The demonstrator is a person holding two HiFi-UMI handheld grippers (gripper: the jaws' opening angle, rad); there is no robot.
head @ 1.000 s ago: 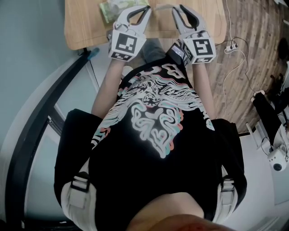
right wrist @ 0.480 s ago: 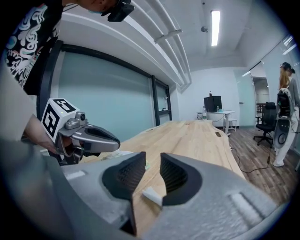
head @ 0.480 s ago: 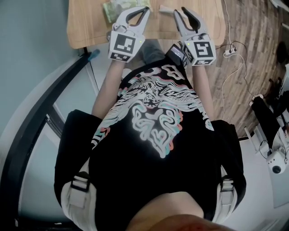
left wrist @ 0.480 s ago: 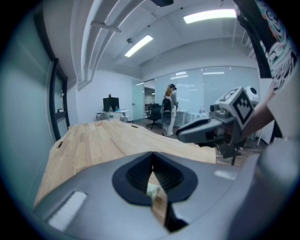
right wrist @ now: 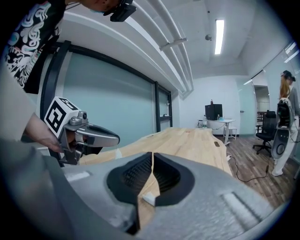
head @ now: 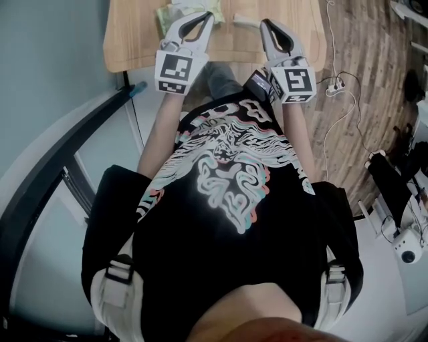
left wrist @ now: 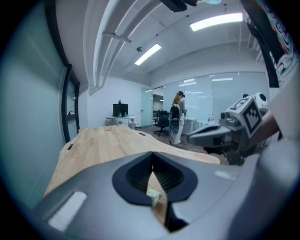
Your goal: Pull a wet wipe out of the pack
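A green wet wipe pack (head: 172,13) lies on the wooden table (head: 134,40) near its front edge. To the right of it lies a small white piece (head: 244,18). My left gripper (head: 207,16) hovers just right of the pack with its jaws together and nothing in them. Through the gap below its own tips (left wrist: 152,157) the pack (left wrist: 153,197) shows. My right gripper (head: 265,25) hangs near the white piece, apart from it. Its jaws are closing, the tips (right wrist: 153,157) meet, and nothing is between them. The white piece (right wrist: 149,199) shows below.
Cables and a power strip (head: 334,80) lie on the wood floor right of the table. A dark curved frame (head: 67,174) runs along the left. Far off in the room stand a person (left wrist: 178,117) and desks with chairs.
The right gripper's jaws, spread apart earlier, have come together. Both grippers have lifted a little over the table's front edge, and the pack shows more fully.
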